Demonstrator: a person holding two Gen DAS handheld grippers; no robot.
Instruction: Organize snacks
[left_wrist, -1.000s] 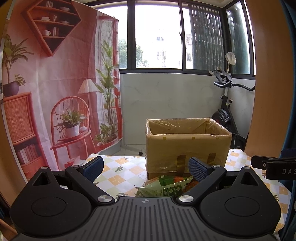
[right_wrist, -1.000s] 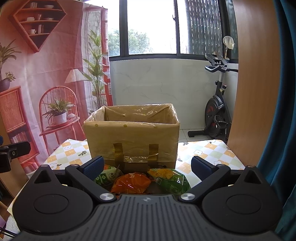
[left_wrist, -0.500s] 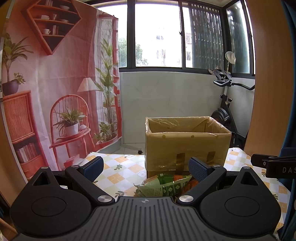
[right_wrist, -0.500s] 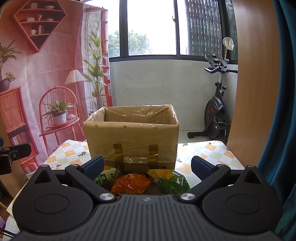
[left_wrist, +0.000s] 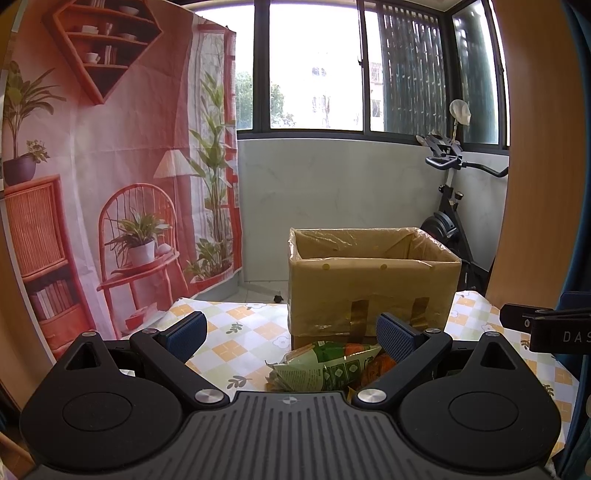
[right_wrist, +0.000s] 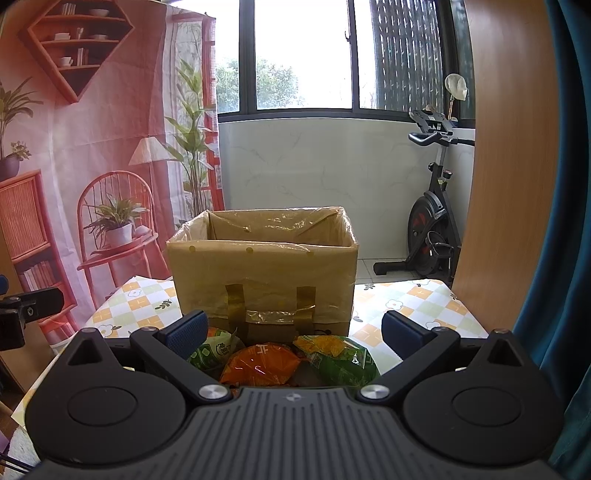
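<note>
While both units hover above the near edge of the tabletop, neither one holds anything. The left hand-held gripper has its jaws spread wide, with only air and the scene beyond between the blue pads. The right hand-held gripper is likewise fully spread and unloaded.

Task items:
- Three snack bags lie on the tabletop, grouped close together directly in front of the cardboard box.
- In the right wrist view, the orange snack bag sits in the middle of the group.
- A green snack bag lies just to its right; the two appear to touch.
- A second green bag lies to the left of the orange one, partly hidden behind the left pad.
- In the left wrist view, the near green bag lies toward the right pad, and a strip of orange packaging shows behind it.

Container:
- The cardboard box stands upright on the checkered tablecloth, top open.
- A clear plastic liner is folded over its rim.
- Tape strips cross the lower front face.
- The interior floor is not visible from either camera.

Surroundings: an exercise bike stands on the floor behind the tabletop, at right, and a printed backdrop hangs at left.
</note>
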